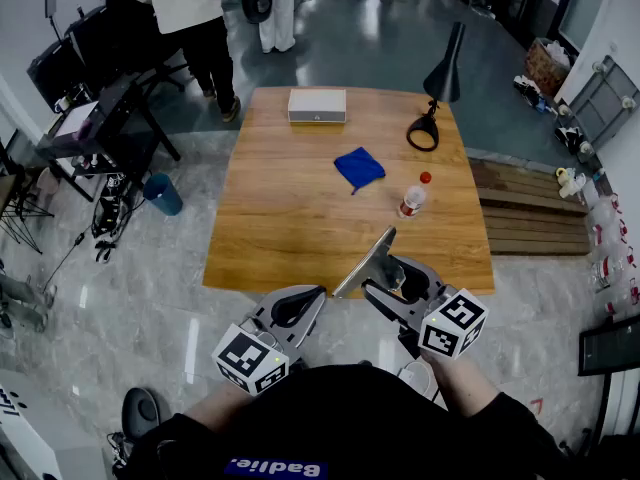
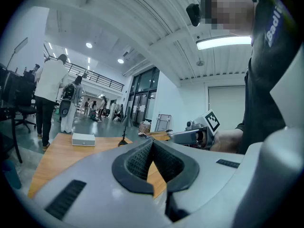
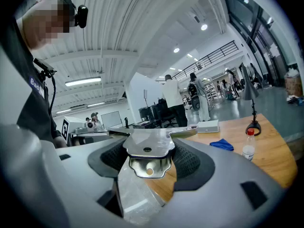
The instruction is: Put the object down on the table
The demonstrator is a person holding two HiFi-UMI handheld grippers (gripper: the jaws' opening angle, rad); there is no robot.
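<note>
Right claw (image 3: 148,167) clamping metal plate (image 3: 147,145), partly hidden inside it, left claw (image 2: 152,151) closed, empty

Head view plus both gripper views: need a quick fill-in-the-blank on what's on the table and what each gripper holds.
1. The metal plate is clamped in the ___ gripper.
2. The left gripper has its jaws together on ___.
3. The cloth lying on the table is ___ in colour.
4. The bottle has a ___ cap.
Missing words: right; nothing; blue; red.
</note>
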